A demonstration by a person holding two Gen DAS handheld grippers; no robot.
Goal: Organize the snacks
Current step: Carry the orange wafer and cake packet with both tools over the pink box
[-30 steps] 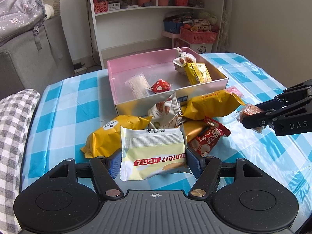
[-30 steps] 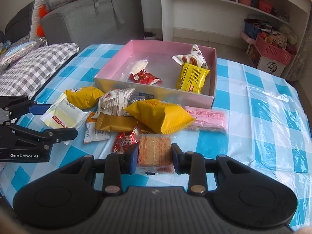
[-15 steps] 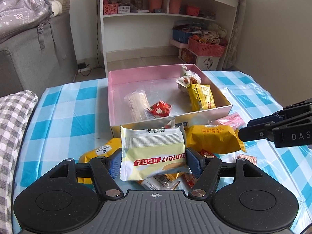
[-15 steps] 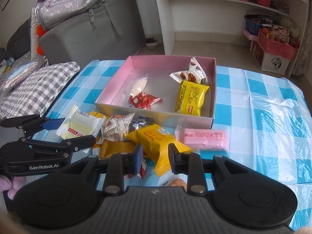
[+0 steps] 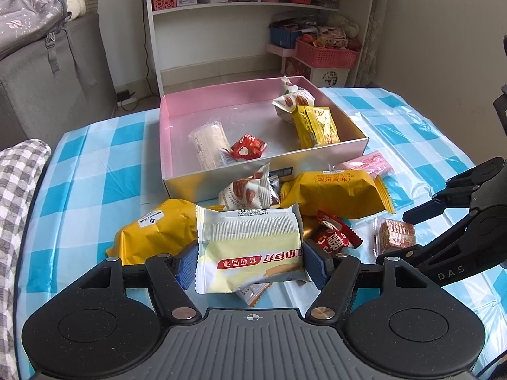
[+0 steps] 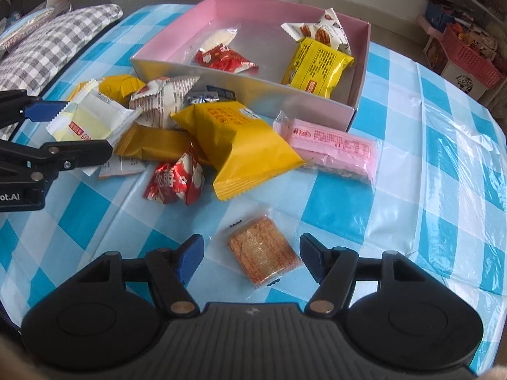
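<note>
My left gripper (image 5: 250, 261) clamps a pale yellow snack pack (image 5: 248, 247) above the pile. My right gripper (image 6: 252, 255) has just been opening; the wafer packet (image 6: 263, 250) lies loose on the table (image 6: 427, 190) between its jaws, near the pink box (image 6: 361, 72).

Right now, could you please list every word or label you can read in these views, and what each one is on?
"DAS": right gripper.
"ot.AI", cut off: left gripper.
"Member's Mark": sticker on the yellow packet.
Chinese print on the other wrappers: too small, or upside down, to read reliably.
</note>
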